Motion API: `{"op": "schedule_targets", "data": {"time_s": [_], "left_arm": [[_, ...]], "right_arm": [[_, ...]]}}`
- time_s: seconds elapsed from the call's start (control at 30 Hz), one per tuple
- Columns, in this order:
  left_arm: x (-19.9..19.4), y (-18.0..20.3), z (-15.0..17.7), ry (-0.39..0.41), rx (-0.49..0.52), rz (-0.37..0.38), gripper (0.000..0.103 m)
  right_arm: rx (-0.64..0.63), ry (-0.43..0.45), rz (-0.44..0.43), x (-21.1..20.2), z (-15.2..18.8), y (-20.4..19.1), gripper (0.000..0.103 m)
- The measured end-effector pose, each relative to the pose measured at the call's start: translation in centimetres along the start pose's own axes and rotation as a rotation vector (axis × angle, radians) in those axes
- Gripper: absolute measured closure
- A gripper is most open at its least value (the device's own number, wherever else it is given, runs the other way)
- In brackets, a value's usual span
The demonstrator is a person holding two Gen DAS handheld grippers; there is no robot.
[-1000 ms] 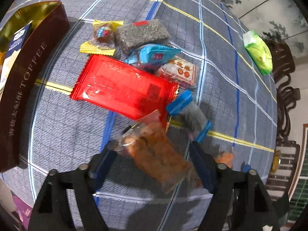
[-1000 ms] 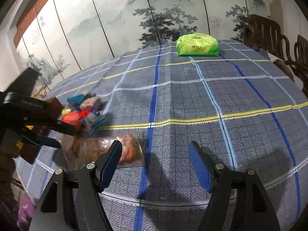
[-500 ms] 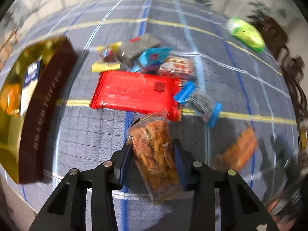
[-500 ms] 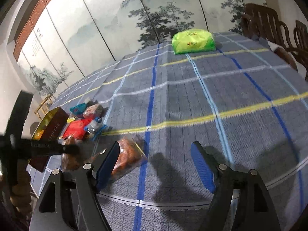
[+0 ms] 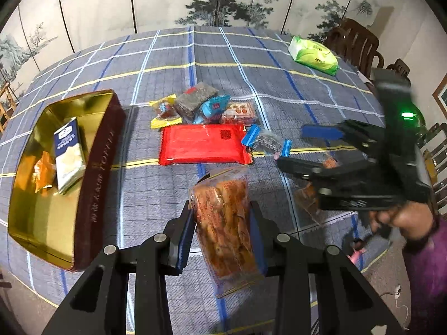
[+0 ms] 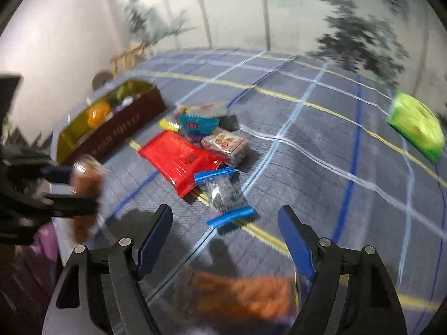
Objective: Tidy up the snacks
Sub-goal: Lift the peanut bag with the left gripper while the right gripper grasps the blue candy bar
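Note:
My left gripper (image 5: 222, 223) is shut on a clear packet of orange-brown biscuits (image 5: 226, 220) and holds it above the checked tablecloth. The gold-lined toffee tin (image 5: 92, 173) stands open at the left with a blue-white packet (image 5: 68, 150) and an orange sweet (image 5: 43, 171) inside. A pile of snacks lies in the middle: a red packet (image 5: 204, 145), a blue-ended grey packet (image 5: 266, 141) and several small sweets. My right gripper (image 6: 225, 237) is open over a second orange biscuit packet (image 6: 243, 293); it also shows in the left wrist view (image 5: 310, 146). The view is blurred.
A green packet (image 5: 313, 54) lies at the far right of the table, also in the right wrist view (image 6: 416, 124). Wooden chairs (image 5: 354, 42) stand behind the table's right edge. A painted screen closes the back.
My left gripper shut on the biscuit packet and lifted it off the cloth. My right gripper swung left toward the snack pile and over the second biscuit packet.

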State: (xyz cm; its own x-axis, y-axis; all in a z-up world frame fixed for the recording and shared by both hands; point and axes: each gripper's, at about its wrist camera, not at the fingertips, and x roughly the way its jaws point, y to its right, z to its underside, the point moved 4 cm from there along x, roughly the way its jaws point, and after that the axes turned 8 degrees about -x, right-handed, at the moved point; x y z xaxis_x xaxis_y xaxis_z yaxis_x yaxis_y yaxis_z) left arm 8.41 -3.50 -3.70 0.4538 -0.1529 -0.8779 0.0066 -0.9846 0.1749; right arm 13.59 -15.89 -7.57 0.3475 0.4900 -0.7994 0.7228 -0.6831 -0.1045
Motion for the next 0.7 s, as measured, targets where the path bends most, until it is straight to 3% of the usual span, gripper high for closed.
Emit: {"op": "schedule_targets", "data": {"time_s": [0.07, 0.23, 0.33, 0.4, 0.43, 0.6, 0.7], "left_arm": [[-0.5, -0.3, -0.2, 0.003, -0.009, 0.007, 0.07], [-1.2, -1.0, -0.5, 0.004, -0.027, 0.018, 0.07], [-1.3, -1.4, -0.6, 0.0, -0.033, 0.017, 0.07], [-1.5, -1.6, -0.7, 0.002, -0.038, 0.017, 0.07], [-1.6, -1.7, -0.7, 0.004, -0.04, 0.017, 0.07], [-2.9, -2.7, -0.8, 0.025, -0.055, 0.037, 0.07], [-4.1, -3.9, -0.8, 0.04, -0.072, 0.045, 0.07]], "right_arm": [[-0.049, -0.031, -0.026, 1.3, -0.3, -0.1, 0.033], [-0.137, -0.078, -0.021, 3.3, -1.2, -0.7, 0.037], [-0.18, -0.114, 0.003, 4.4, -1.5, -1.0, 0.048], [-0.178, -0.128, -0.006, 4.3, -2.0, -1.0, 0.063], [-0.173, -0.135, -0.02, 4.2, -2.3, -1.1, 0.077], [-0.137, -0.138, 0.066, 2.9, -1.3, -1.9, 0.078], [-0.032, -0.03, 0.084, 0.0, -0.7, -2.5, 0.078]]}}
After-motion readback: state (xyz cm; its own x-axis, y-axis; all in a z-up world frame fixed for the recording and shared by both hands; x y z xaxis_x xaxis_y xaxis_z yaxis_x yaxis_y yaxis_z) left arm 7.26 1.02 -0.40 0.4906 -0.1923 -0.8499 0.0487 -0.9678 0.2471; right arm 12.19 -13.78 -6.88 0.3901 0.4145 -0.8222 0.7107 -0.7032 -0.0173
